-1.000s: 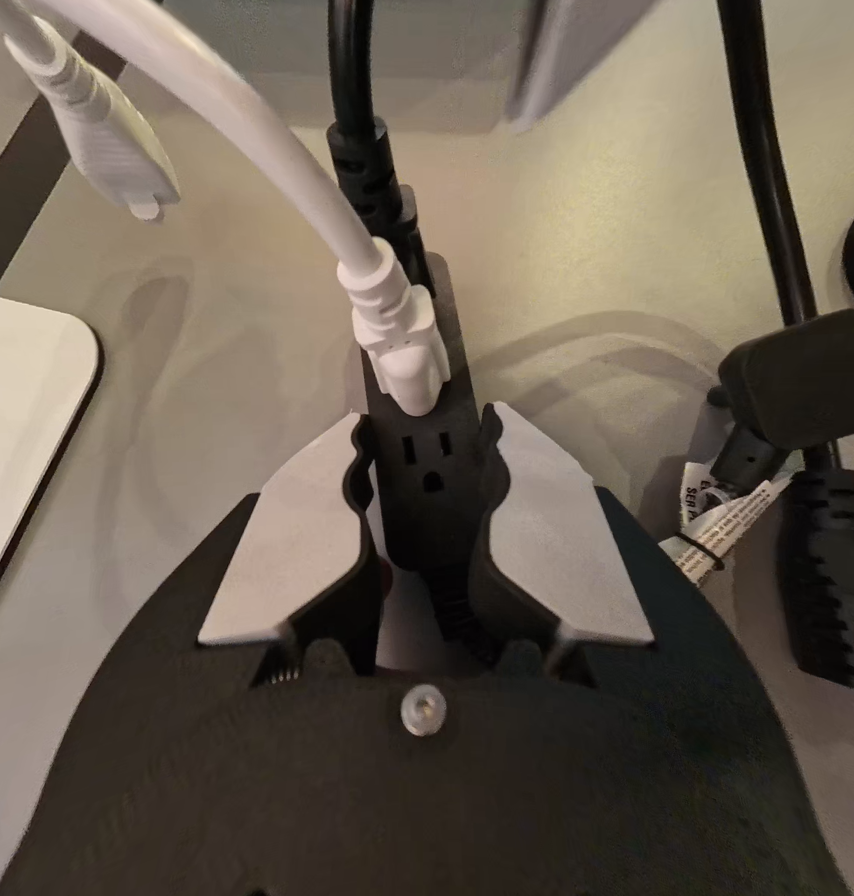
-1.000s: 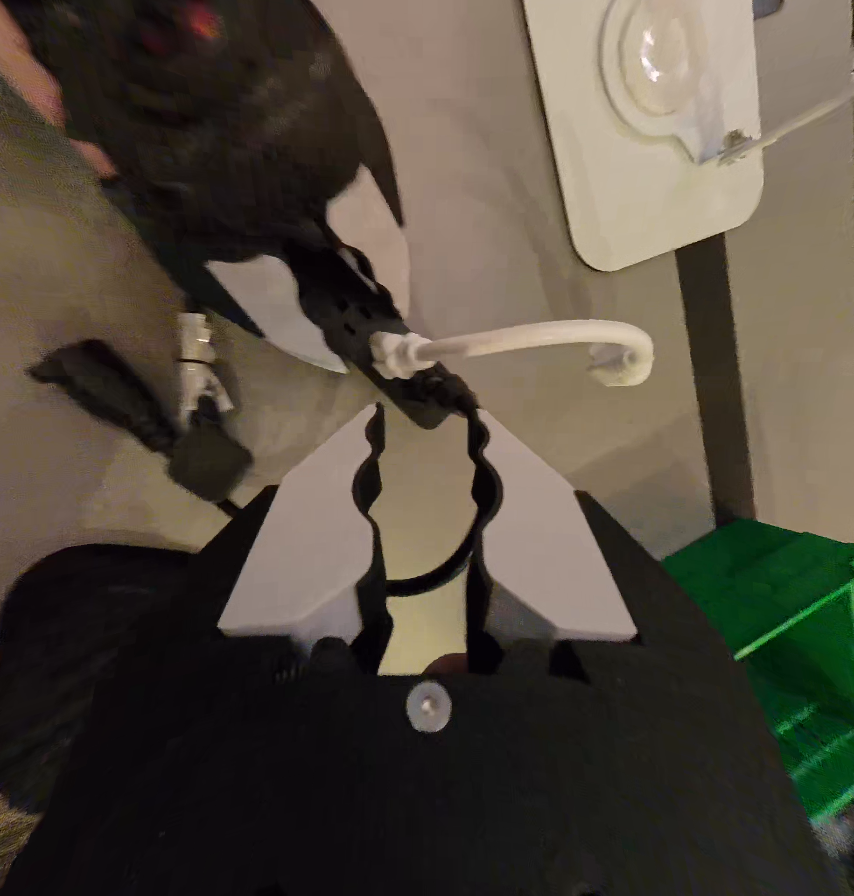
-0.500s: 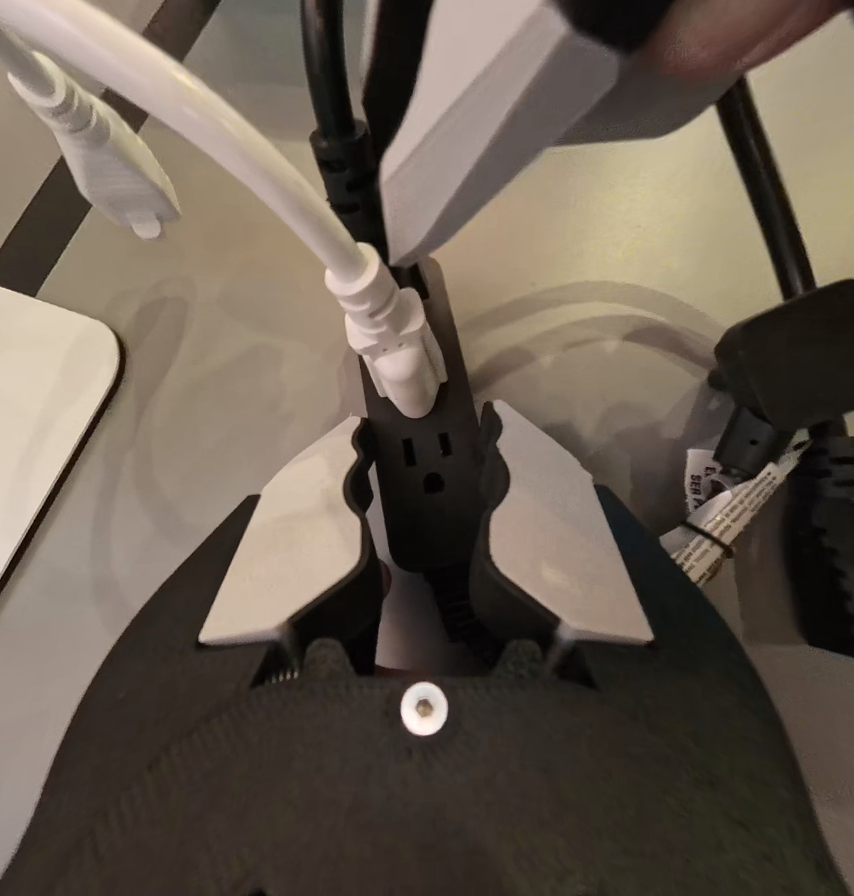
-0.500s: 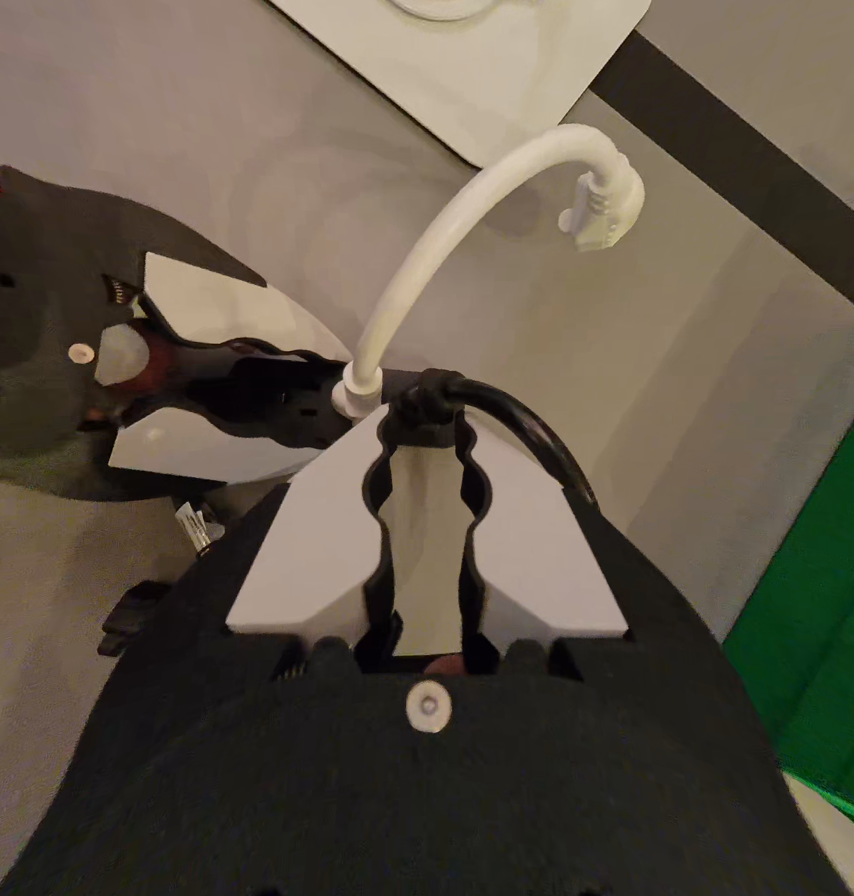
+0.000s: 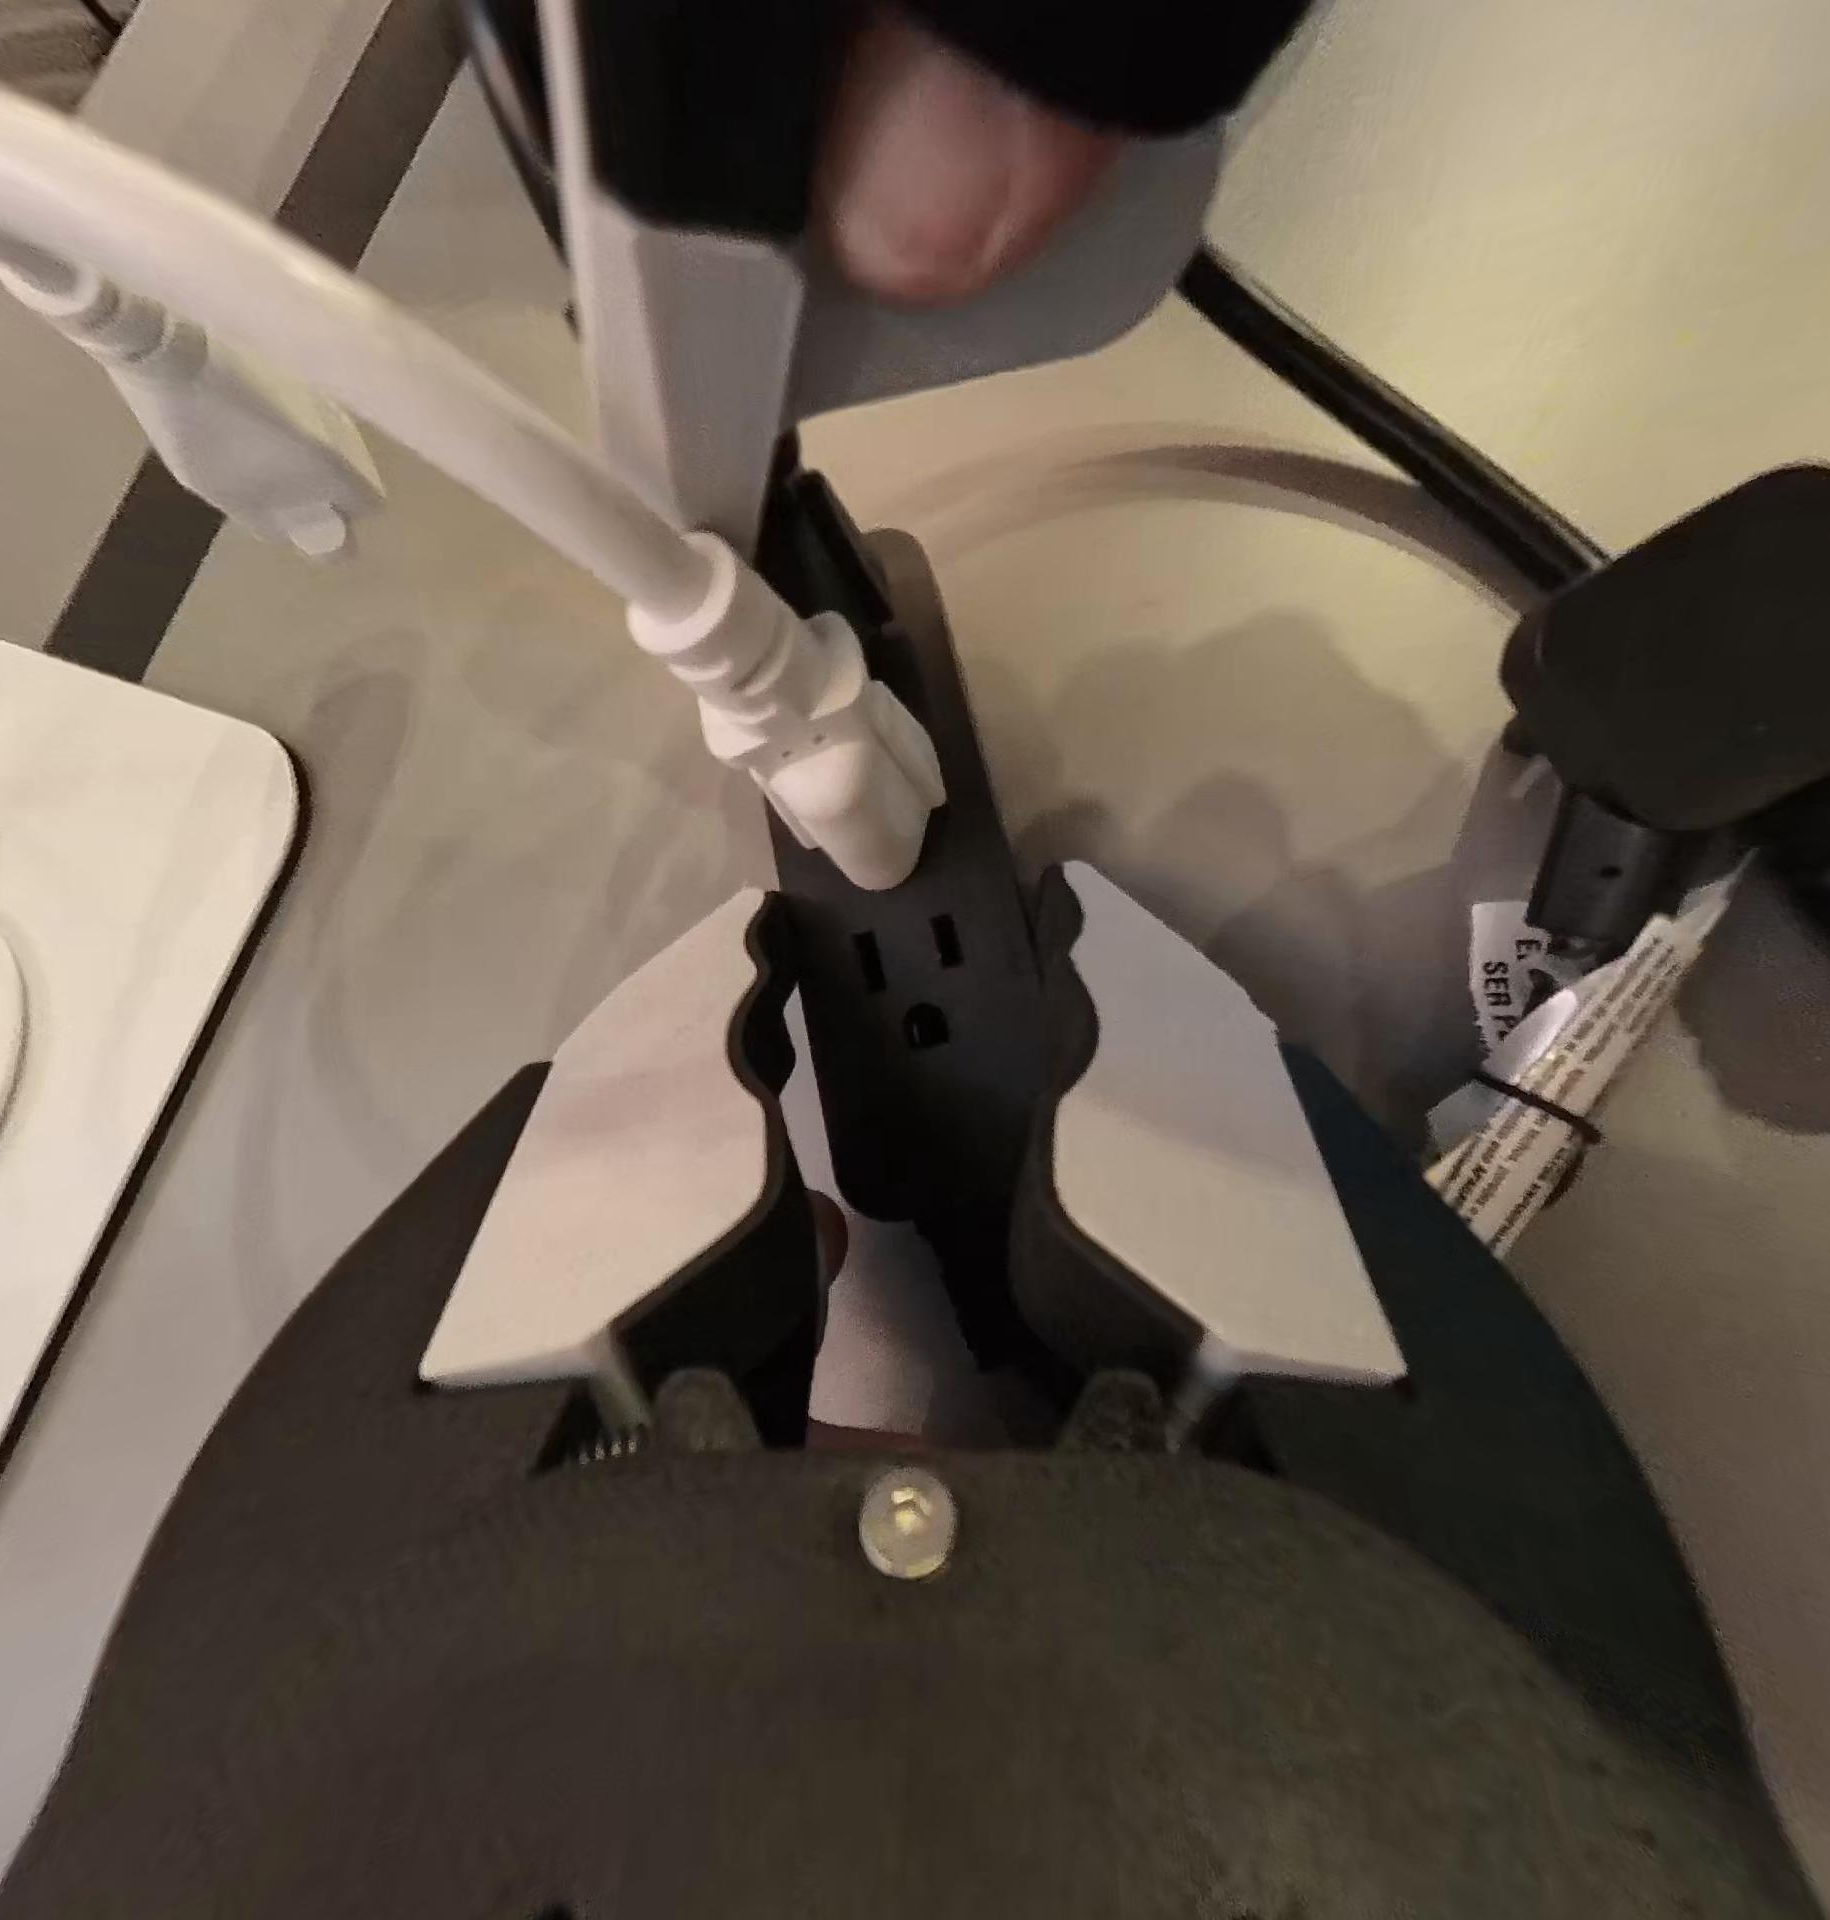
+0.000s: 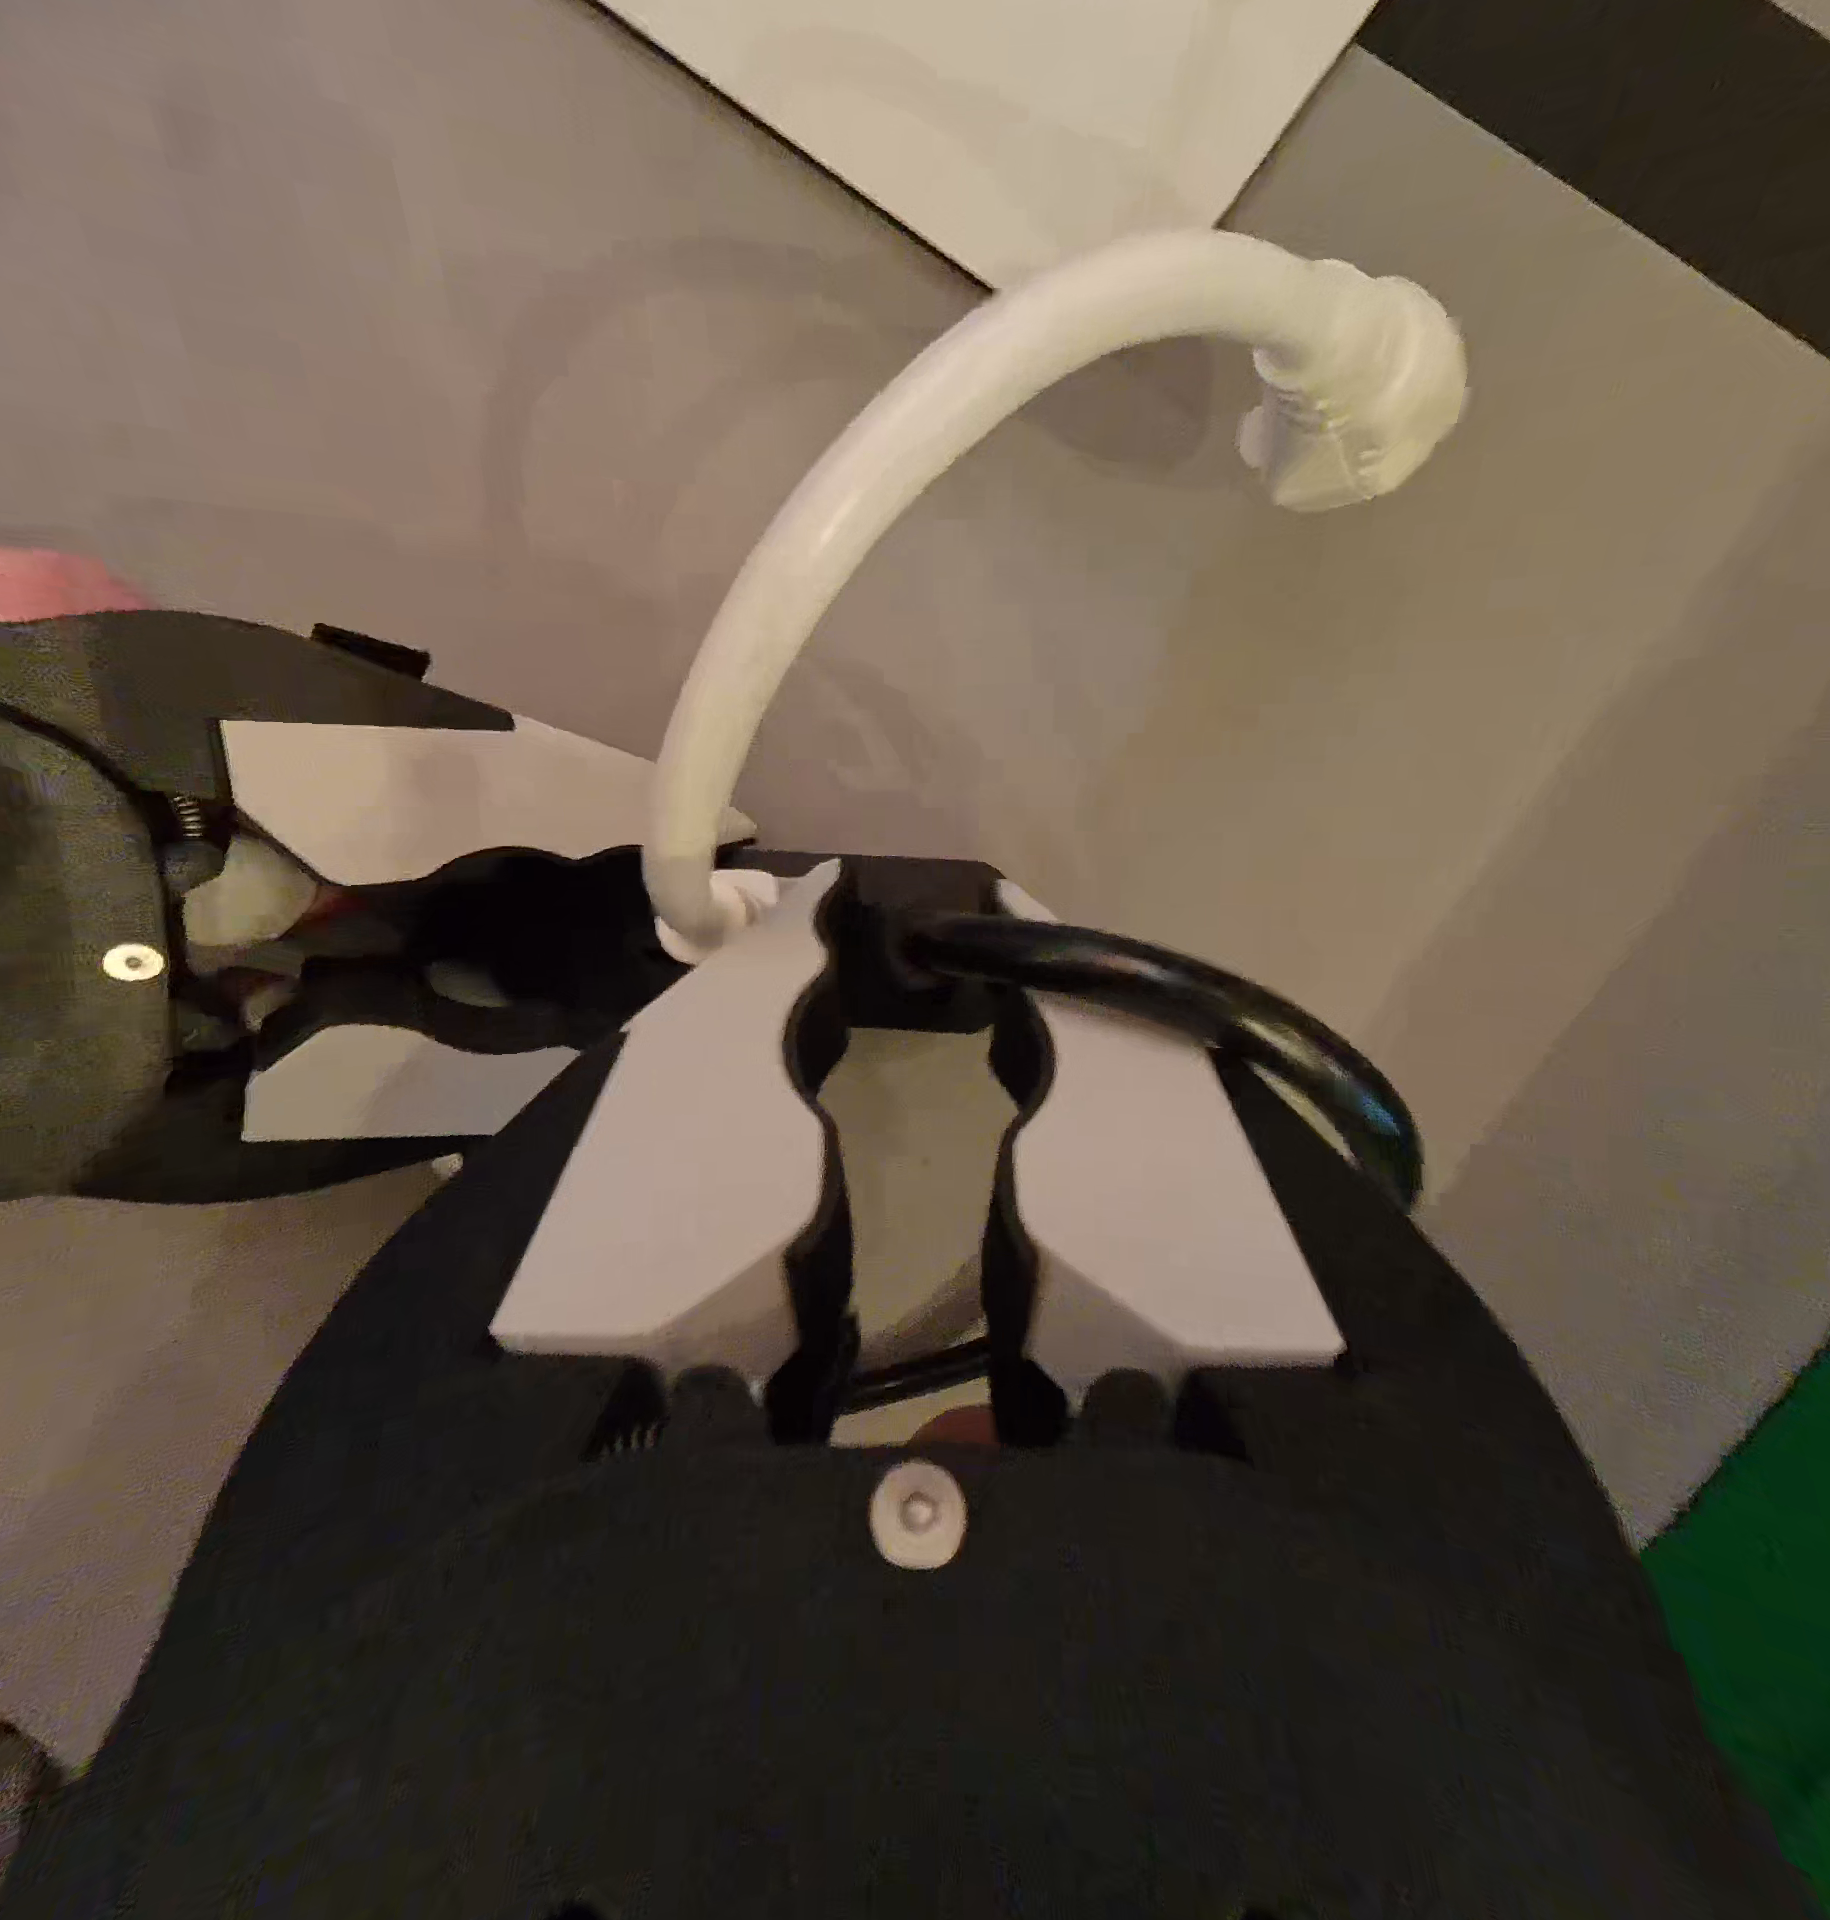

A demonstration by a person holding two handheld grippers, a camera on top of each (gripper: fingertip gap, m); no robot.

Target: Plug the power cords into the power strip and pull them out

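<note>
Left wrist view: the left gripper [image 5: 916,935] was clamped across the near end of the black strip [image 5: 926,997], one finger on each long side, pinning it to the table [image 5: 1254,343]. The strip ran straight away from the gripper, its long axis in line with the fingers. Nearest the tips sat an empty socket [image 5: 916,977]; just beyond it the white plug [image 5: 838,758] was seated, its cord [image 5: 371,343] arching off up and left. Past that stood the black plug [image 5: 817,551] at the far end, and there the right gripper [image 5: 745,416] had come down from above, its grey fingers hiding most of it. So the plug to be pulled lay farthest from the left gripper, right under the right one.

Right wrist view: the right gripper [image 6: 916,935] was narrowed onto the black plug [image 6: 906,914], the plug body sitting between the fingertips with its black cord [image 6: 1202,987] curling off to the right. Contact looked made on both sides, though blur made the squeeze hard to confirm. The strip [image 6: 537,935] lay crosswise here, running left to the left gripper [image 6: 443,925], which gripped its other end. The white cord [image 6: 786,582] rose just left of the fingers, touching or nearly so. My read: the pull had to go straight up out of the strip's face, away from the table, while the left held it down.
</note>
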